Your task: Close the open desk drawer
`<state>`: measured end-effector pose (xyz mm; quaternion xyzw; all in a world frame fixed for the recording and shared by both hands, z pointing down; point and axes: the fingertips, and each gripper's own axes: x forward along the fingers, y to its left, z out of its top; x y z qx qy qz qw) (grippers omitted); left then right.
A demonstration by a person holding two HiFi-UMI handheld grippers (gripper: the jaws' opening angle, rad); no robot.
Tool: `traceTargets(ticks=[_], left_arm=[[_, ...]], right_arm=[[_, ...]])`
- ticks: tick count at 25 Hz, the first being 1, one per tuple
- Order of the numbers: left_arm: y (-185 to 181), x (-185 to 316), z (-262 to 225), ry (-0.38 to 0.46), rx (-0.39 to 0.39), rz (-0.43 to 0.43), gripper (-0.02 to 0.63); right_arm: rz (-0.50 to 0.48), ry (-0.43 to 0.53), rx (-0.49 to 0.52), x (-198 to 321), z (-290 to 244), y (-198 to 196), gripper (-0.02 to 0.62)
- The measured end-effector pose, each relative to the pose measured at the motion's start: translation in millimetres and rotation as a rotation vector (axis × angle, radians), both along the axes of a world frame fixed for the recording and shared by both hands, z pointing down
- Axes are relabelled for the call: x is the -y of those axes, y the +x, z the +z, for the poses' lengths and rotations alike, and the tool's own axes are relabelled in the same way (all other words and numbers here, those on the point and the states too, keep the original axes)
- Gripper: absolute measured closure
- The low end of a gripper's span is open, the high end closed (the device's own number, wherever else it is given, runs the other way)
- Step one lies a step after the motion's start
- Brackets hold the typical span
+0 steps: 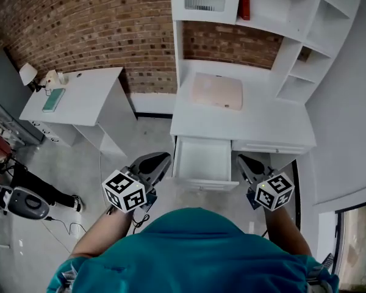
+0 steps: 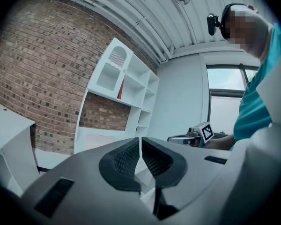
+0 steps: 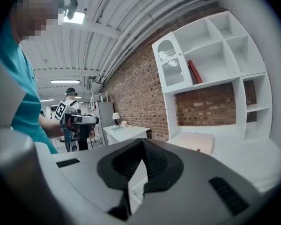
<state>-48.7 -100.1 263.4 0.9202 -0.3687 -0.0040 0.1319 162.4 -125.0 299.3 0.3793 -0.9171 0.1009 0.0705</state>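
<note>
Drawer (image 1: 202, 160) stands pulled well out from under the table (image 1: 262, 124), its white inside apparently bare. It lies between the two tools and a little ahead of their tips. The left tool (image 1: 161, 159) sits just off its left side and the right tool (image 1: 244, 161) just off its right side, and neither touches it. Both tools are clenched with nothing in them: each gripper view shows the ribbed pads pressed together with only a thin seam between.

Clenched tips should suit this step, since the job calls for a push and not a grasp. Both tools would do best to come inward and back to the drawer's front panel (image 1: 207, 185), the edge nearest the person, and meet it flat, one on either side of its middle. Even pressure from both should keep the box from skewing on its runners; a push at one corner alone could jam it. The stroke ought to run level and straight toward the table, easing off near the end so the panel seats flush beside the closed drawer front (image 1: 268, 146) ahead of the right tool without slamming.
</note>
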Motion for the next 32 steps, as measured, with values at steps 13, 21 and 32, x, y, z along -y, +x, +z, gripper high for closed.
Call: traceTargets(ticks=[13, 21, 32], left_arm=[[-35.6, 30.9, 25.3, -0.024, 0.026, 0.021, 0.578], [-36.8, 43.8, 70.2, -0.09, 0.041, 0.045, 0.578], [-26.3, 52.8, 170.6, -0.27, 0.088, 0.037, 0.578]], right_arm=[[0.053, -0.024, -0.03, 34.7, 17.9, -33.7, 0.574], [0.077, -0.104, -0.067, 37.7, 61.9, -41.1, 0.574], [0.008, -0.265, -0.134, 36.3, 170.0, -63.3, 0.574]])
